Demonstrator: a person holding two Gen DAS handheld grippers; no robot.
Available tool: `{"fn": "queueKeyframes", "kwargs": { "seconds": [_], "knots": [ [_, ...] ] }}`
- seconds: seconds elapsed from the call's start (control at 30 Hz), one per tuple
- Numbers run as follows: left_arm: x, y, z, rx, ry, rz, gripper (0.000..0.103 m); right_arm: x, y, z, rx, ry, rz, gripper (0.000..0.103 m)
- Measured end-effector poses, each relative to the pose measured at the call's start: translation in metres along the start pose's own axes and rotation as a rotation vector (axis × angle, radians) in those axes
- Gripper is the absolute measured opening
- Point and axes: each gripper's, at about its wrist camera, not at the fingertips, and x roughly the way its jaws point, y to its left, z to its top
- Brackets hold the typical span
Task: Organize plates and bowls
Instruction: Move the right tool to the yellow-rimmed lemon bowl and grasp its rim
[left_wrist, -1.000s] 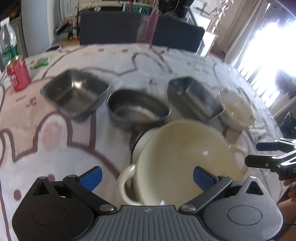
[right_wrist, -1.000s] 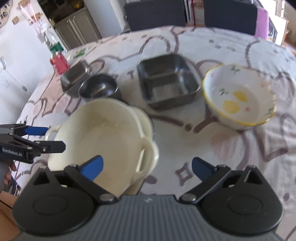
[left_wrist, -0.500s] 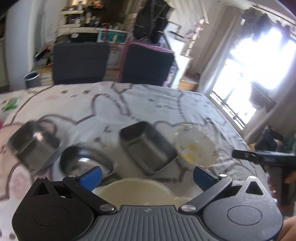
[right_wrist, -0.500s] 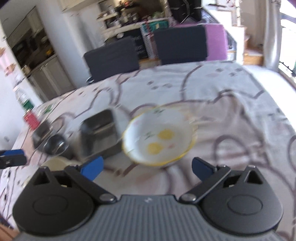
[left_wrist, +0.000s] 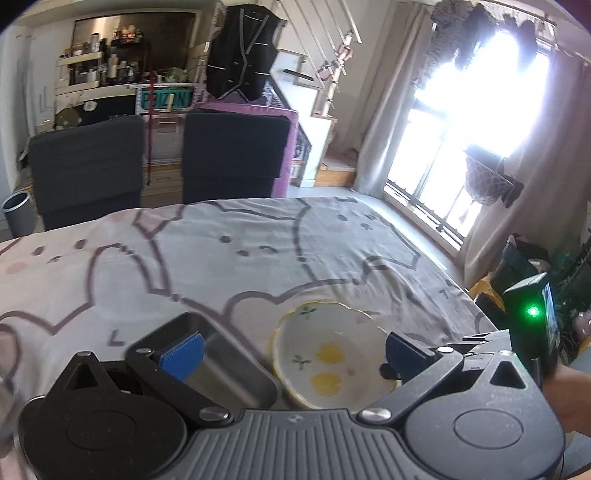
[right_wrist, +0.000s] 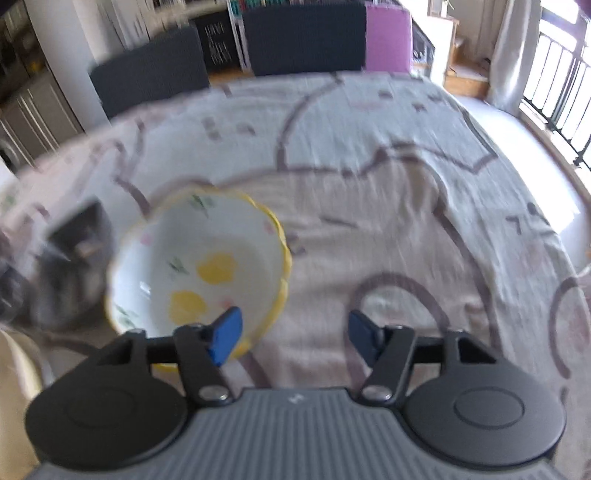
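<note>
Right gripper (right_wrist: 293, 338) half-spread, jaws just narrowing, empty, one finger over the bowl (right_wrist: 199, 273) rim. Bowl mid-table, beside the steel tray (left_wrist: 229, 365). Left gripper (left_wrist: 291, 352) spread. Risk: rim clip, bowl tips.

Right wrist view smeared by motion. Steel tray (right_wrist: 70, 266) left of the right claw (right_wrist: 293, 338) only a grey blur, shape not clear. Cream pot (right_wrist: 16, 369) cut off by the left edge. Near rim of the flowered bowl (left_wrist: 332, 362) hidden behind the left claw (left_wrist: 295, 356). Near end of the steel tray (left_wrist: 225, 365) covered there too. Shelf items far behind too small to tell.
</note>
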Motion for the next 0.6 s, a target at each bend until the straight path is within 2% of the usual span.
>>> {"fn": "queueKeyframes", "kwargs": {
  "seconds": [0.1, 0.2, 0.3, 0.5, 0.53, 0.6],
  "knots": [
    [0.009, -0.012, -0.003, 0.041, 0.001, 0.019, 0.103, 0.004, -0.007, -0.001, 0.037, 0.007, 0.014, 0.065],
    [0.015, -0.021, -0.007, 0.083, -0.007, 0.046, 0.103, 0.005, -0.015, -0.003, 0.025, 0.011, -0.047, 0.069],
    [0.022, -0.028, -0.013, 0.108, 0.007, 0.034, 0.103, 0.007, -0.033, -0.009, 0.055, 0.027, -0.060, 0.069],
    [0.044, -0.054, -0.023, 0.186, 0.102, -0.010, 0.103, -0.001, -0.071, -0.026, 0.068, 0.041, -0.072, 0.068],
    [0.049, -0.057, -0.024, 0.193, 0.124, -0.036, 0.103, -0.002, -0.077, -0.029, 0.083, 0.037, -0.063, 0.067],
    [0.059, -0.062, -0.026, 0.163, 0.164, -0.079, 0.097, -0.002, -0.087, -0.029, 0.123, 0.036, -0.032, 0.052]
  ]
}}
